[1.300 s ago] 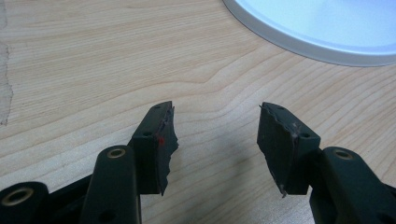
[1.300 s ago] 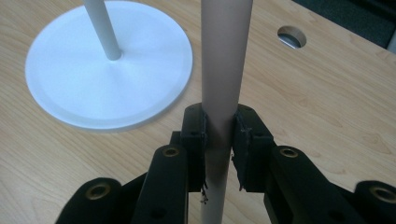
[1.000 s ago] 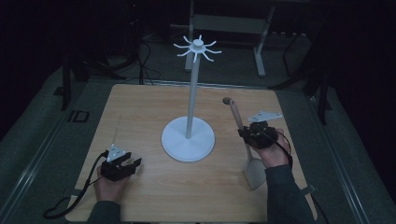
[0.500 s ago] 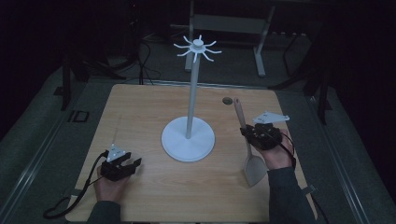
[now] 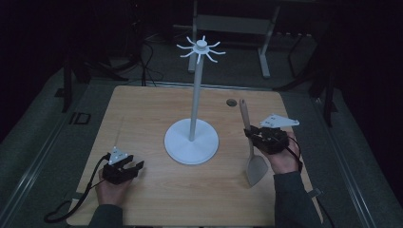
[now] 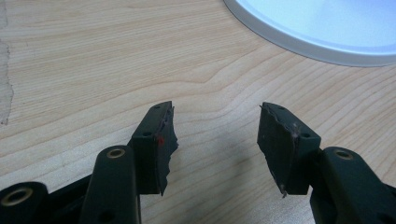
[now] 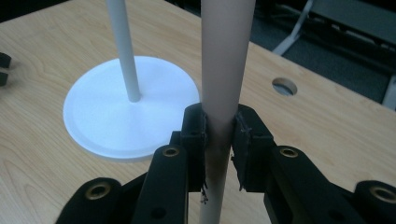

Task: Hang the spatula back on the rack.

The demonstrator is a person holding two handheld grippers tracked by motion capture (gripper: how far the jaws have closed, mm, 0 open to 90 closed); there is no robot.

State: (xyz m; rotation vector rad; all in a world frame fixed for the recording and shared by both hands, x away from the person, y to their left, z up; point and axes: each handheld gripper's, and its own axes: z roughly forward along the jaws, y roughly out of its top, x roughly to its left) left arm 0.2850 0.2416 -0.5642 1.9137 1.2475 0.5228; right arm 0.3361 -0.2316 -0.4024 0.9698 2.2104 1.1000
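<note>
High view: I see a wooden worktop (image 5: 142, 118) with a white stand (image 5: 192, 140) at its centre. The stand has a round base, a thin upright pole, and a ring of hooks at the top. A small round hole (image 5: 231, 102) sits in the worktop behind and to the right of the base.

My right claw (image 5: 250, 134) is at the right side of the worktop and is clenched on the handle of a spatula (image 5: 254, 168). The handle points away from me; the blade lies nearer to me, beside my right hand (image 5: 283, 159), just right of the stand's base. I cannot tell whether the blade touches the worktop.

My left claw (image 5: 138, 166) rests low at the front left, well apart from the spatula, with my left hand (image 5: 111, 190) behind it and its cable trailing off the front edge.

Left claw view: the left claw (image 6: 215, 135) is released, with a wide gap between the jaws and bare wood showing through it. The rim of the stand (image 6: 317, 28) is at the upper right.

Right claw view: the right claw (image 7: 219, 135) has both jaws pressed against the spatula (image 7: 226, 60) handle, which rises straight up the frame. The stand (image 7: 121, 107) is to its left, the hole (image 7: 284, 86) to its right.
</note>
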